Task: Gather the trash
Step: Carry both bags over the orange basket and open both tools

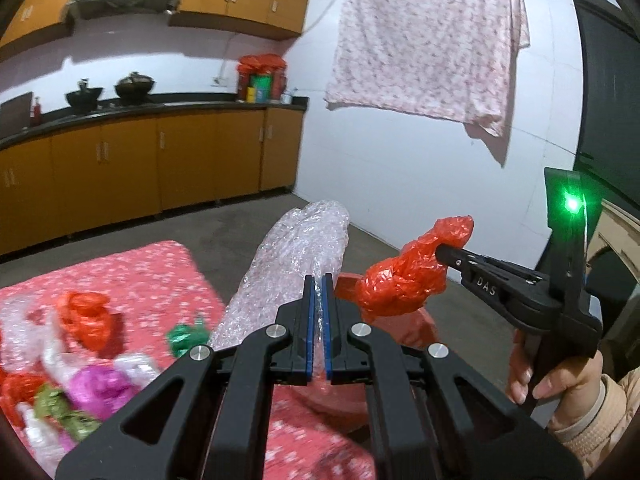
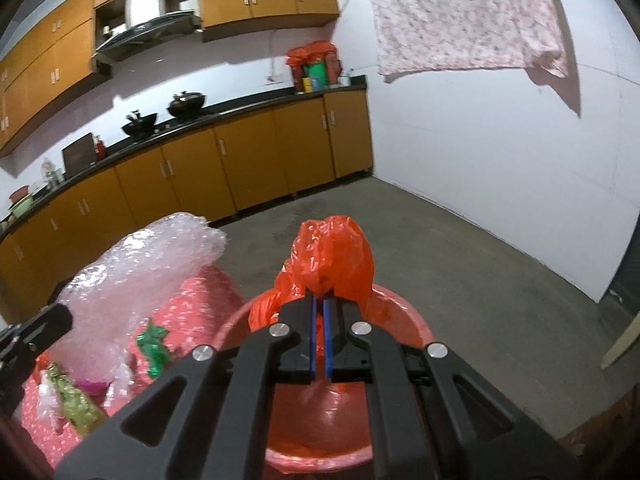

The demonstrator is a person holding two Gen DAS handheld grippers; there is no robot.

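Item 1, left gripper (image 1: 318, 280): your fingers are pinching a long roll of bubble wrap (image 1: 296, 256), held up off the surface and reaching away toward the far floor.

Item 2, right gripper (image 2: 319, 300): your fingers are pinching a knotted red plastic bag (image 2: 332, 252), which hangs just above the red bin (image 2: 404, 320).

Item 3, red bin: lined with red plastic, standing on the floor just right of the surface.

Item 4, surface (image 1: 132, 276): pink flowered cloth, to your left. More trash lies on it: a red bag (image 1: 86, 318), a green scrap (image 1: 186, 338), a purple scrap (image 1: 102, 388) and clear wrap, partly blurred.

Step in hand, as judged: carrying two pieces to the bin. The red bag looks ready to drop; the bubble wrap needs bringing further right over the rim first.

Next move calls for spreading the fingers only once each piece is above the opening; the long roll may catch on the rim.

Writing: "DAS" on the side of the right gripper, seen from the left camera. Nothing else is legible.
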